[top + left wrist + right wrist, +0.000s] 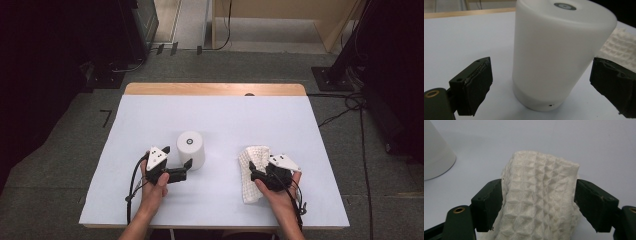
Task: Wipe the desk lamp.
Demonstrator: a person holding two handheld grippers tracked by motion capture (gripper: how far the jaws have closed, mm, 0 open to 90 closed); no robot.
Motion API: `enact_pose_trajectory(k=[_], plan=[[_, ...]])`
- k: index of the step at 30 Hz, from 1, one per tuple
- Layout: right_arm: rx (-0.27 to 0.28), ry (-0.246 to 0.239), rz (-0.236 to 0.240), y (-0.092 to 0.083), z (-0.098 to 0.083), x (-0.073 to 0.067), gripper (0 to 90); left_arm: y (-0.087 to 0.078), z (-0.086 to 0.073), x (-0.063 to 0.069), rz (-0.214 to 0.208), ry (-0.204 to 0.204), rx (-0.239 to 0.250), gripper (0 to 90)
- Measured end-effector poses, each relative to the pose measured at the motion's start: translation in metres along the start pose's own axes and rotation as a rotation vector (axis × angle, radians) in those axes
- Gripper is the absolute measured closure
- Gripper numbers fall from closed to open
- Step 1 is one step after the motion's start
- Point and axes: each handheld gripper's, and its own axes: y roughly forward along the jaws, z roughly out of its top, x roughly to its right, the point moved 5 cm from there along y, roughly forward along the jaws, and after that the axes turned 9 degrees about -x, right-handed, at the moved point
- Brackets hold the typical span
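Left gripper view: our left gripper point(541, 85) stands spread around the white cylinder point(556, 50), untouched; our right gripper point(537, 202) pinches the waffle cloth point(536, 197).

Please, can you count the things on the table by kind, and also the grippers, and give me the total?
White cylinder: 1
White waffle cloth: 1
Handheld grippers: 2, the left gripper beside the cylinder and the right gripper on the cloth
Total: 4
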Motion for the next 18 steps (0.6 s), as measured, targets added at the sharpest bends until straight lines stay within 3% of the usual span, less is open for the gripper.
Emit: enact_pose_trajectory(k=[6, 8, 11, 13, 18], plan=[[-0.005, 0.001, -0.008, -0.003, -0.007, 0.003, 22.7, 0.006, 0.002, 0.008, 0.031, 0.043, -0.017, 6.6], [-0.009, 0.008, -0.008, -0.004, -0.009, 0.004, 22.7, 0.008, 0.002, 0.010, 0.025, 0.054, -0.010, 6.5], [-0.015, 0.012, -0.008, -0.003, -0.012, 0.006, 22.5, 0.013, 0.000, 0.010, 0.059, 0.058, -0.015, 6.3], [-0.019, 0.005, -0.013, -0.003, -0.015, 0.004, 21.8, 0.019, -0.002, 0.012, 0.083, 0.090, -0.032, 6.4], [-0.038, 0.004, -0.019, -0.002, -0.021, 0.002, 21.1, 0.025, 0.000, 0.015, 0.093, 0.082, -0.041, 7.1]])
